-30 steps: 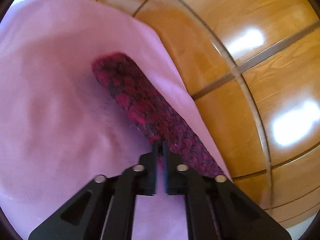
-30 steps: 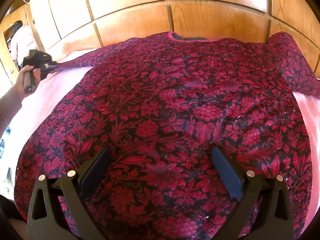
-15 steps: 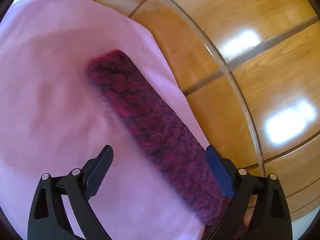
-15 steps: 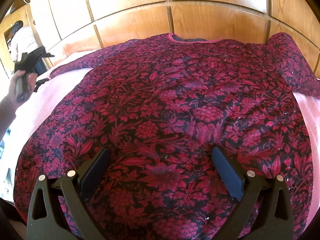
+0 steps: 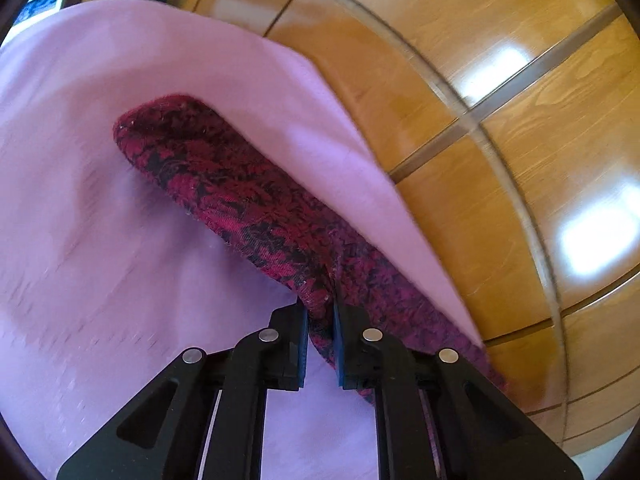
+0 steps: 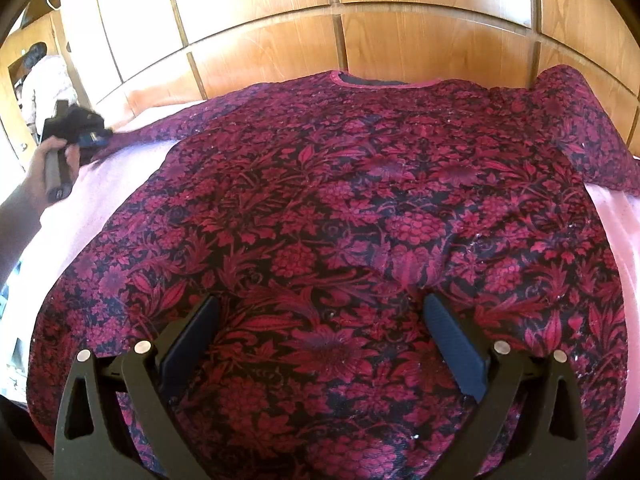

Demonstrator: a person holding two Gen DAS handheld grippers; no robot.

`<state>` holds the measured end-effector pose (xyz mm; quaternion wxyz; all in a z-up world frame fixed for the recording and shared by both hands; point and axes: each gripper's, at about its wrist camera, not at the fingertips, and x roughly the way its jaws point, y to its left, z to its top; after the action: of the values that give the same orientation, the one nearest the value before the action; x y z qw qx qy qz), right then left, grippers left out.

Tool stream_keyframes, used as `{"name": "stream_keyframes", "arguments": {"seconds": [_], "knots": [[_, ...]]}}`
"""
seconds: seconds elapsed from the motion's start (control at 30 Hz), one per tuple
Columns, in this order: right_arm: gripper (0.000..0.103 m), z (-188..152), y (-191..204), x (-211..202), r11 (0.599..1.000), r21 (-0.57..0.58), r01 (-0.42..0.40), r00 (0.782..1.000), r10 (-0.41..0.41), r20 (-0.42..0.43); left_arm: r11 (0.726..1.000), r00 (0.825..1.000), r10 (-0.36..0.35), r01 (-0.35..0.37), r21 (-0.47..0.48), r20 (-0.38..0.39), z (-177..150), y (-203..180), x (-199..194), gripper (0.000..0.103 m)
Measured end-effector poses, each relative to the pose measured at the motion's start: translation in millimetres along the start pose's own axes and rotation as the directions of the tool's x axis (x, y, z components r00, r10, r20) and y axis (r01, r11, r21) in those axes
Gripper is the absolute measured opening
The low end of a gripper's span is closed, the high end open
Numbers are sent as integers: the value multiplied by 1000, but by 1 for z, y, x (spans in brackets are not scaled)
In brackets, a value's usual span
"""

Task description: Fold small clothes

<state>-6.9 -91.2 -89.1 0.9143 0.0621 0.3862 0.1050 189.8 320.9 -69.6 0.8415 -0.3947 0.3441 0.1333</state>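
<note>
The left gripper (image 5: 320, 320), at lower centre of its own view, has just closed, its jaws pinching a sleeve (image 5: 224, 184). The right gripper (image 6: 320, 320) stands wide apart, holding nothing.

place: home bedroom | cues: pink bedsheet (image 5: 120, 240); wooden wardrobe panels (image 6: 400, 40)

Smooth pale pink sheet (image 5: 120, 240) is lying spread flat, covering the surface. Glossy orange-brown wooden panelled wall (image 6: 400, 40) with dark grooves is standing right behind it, catching bright window glare (image 5: 592, 240). Far-left background is blurring out.
</note>
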Motion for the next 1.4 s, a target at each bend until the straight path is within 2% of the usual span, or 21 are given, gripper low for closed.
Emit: {"name": "stream_keyframes", "arguments": {"seconds": [0.07,0.13,0.2,0.23,0.3,0.4,0.43,0.53,0.6,0.7,0.73,0.8,0.9,1.03,1.13,1.17,1.2,1.23,1.27,1.37,1.4], "knots": [[101,0,-1,-1,1000,2,-3,1000,3,-1,998,998,54,-53,25,-19,-9,0,3,13],[101,1,-1,-1,1000,5,-3,1000,3,-7,996,997,79,-78,31,-4,-15,-2,-6,24],[101,5,-2,-3,1000,11,-10,1000,11,-24,998,998,55,-55,-7,16,-22,-7,-24,55],[101,9,-5,-5,999,23,-23,999,24,-32,999,999,43,-43,-7,28,-27,-11,-31,58],[94,17,-18,-17,994,84,-64,997,66,-26,998,999,2,-4,67,34,-43,-32,-45,59],[91,31,-70,-54,965,250,-81,994,58,97,978,999,-41,40,204,1,-77,-64,-54,64],[91,33,-89,-63,950,301,-82,991,46,124,961,997,-68,73,267,-27,-95,-78,-57,64],[82,33,-178,-89,858,511,-51,981,-52,185,894,987,-117,154,421,-113,-148,-113,-58,64],[67,28,-237,-96,779,627,-4,974,-140,180,830,972,-141,220,513,-188,-188,-134,-57,64],[62,18,-323,-96,625,781,-15,963,-200,178,763,959,-127,258,593,-253,-230,-149,-49,64],[61,16,-347,-93,574,818,-30,960,-213,184,753,958,-115,257,605,-264,-238,-151,-44,64],[61,14,-387,-83,487,870,-85,954,-214,212,739,970,-74,209,641,-232,-255,-150,-36,68],[61,21,-427,-60,393,906,-156,947,-203,251,718,973,-66,199,667,-220,-264,-148,-32,74],[61,51,-451,-37,384,908,-167,933,-236,271,698,971,-59,206,686,-231,-268,-154,-26,83],[56,73,-462,-25,400,910,-109,938,-260,227,691,971,-53,204,693,-232,-269,-160,-18,85],[42,81,-463,-21,412,908,-71,943,-268,195,692,971,-54,204,692,-233,-266,-159,-16,85],[20,91,-463,-18,437,900,-1,950,-282,138,693,971,-55,205,691,-233,-267,-161,-16,85],[15,95,-464,-18,454,890,51,950,-298,97,695,971,-57,207,689,-234,-266,-160,-15,85],[13,100,-461,-21,475,873,109,944,-325,59,694,971,-57,206,690,-233,-267,-160,-19,86],[10,111,-443,-50,532,817,223,899,-437,39,694,971,-58,207,690,-232,-268,-160,-19,87],[10,113,-433,-65,542,793,278,868,-495,33,694,971,-59,207,690,-232,-268,-160,-19,87]]}}
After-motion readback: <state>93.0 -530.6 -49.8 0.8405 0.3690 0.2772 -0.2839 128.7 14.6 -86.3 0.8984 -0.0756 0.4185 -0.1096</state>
